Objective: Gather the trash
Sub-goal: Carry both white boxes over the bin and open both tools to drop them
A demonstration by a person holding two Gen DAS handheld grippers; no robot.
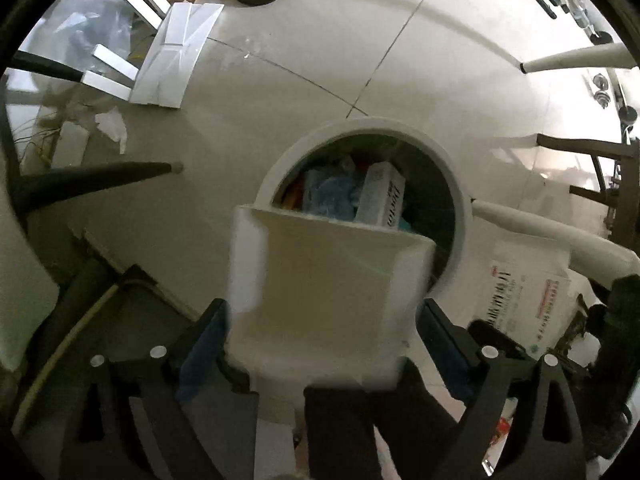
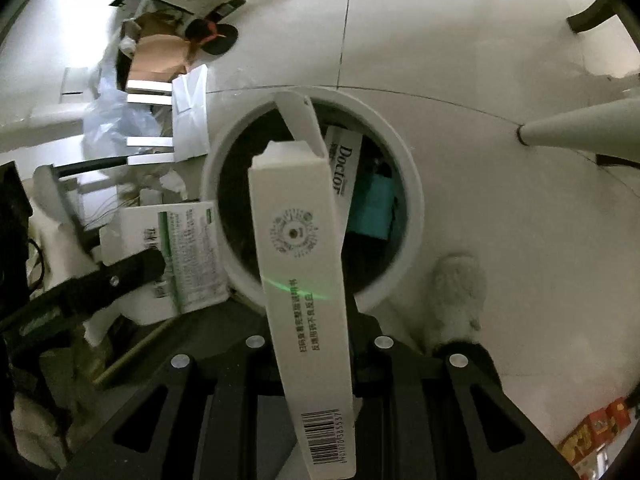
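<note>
Trash is gripped in both tongs above a round white waste bin [image 1: 460, 216] that stands on the pale tiled floor [image 1: 320, 40]. In the left wrist view, an open-ended white carton [image 1: 320, 292] is seen between the blue-padded fingers [image 1: 200, 344] of the left gripper [image 1: 324, 336]; the jaws are clenched on its two sides, and its far end is held over the near rim of the bin. In the bin, a white box printed "Doctor" [image 1: 382, 196] and blue wrappers [image 1: 332, 192] are seen. In the right wrist view, a long narrow white box [image 2: 304, 264] with a round code and a barcode is grasped in the right gripper [image 2: 316, 344], its open flap held above the bin's mouth. A crumpled grey-white tissue [image 2: 456, 296] lies on the floor just beside the bin.
</note>
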